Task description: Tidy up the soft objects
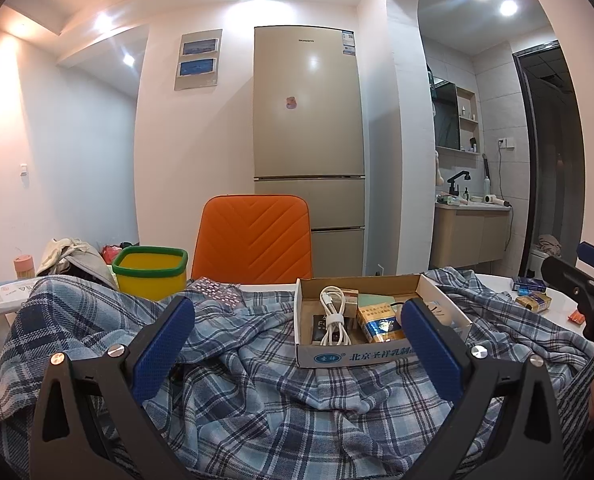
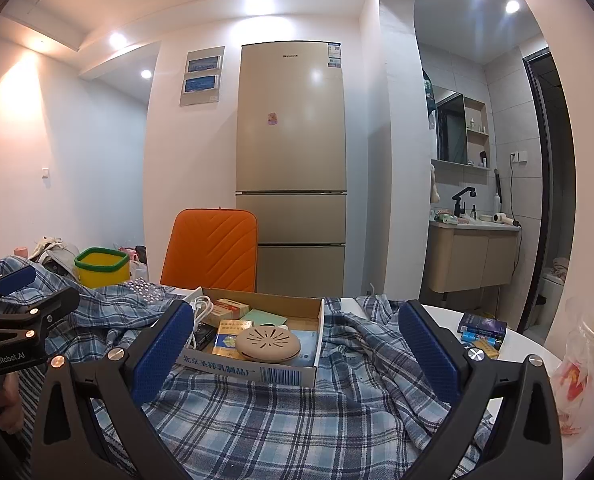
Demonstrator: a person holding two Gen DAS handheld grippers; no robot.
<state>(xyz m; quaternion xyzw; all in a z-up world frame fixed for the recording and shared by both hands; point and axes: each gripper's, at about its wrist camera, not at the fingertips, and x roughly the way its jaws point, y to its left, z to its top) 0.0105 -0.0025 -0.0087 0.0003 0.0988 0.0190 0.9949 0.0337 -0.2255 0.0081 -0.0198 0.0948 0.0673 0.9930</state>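
Both tongs wide open over plaid cloth (image 1: 257,392), w/ box (image 1: 377,354) on it.

My plaid cloth (image 1: 257,392) runs off the bottom edge. The box (image 1: 377,354) hides the cloth beneath it. In the right view, my left gripper (image 2: 17,296) is cut off at the left edge.

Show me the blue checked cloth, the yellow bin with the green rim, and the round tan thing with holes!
Blue plaid cloth (image 1: 281,408), left wrist view, on its rumpled middle.
Yellow bin with green rim (image 1: 149,276), left wrist view, on its front wall.
Round tan perforated case (image 2: 267,343), right wrist view, on its domed lid.
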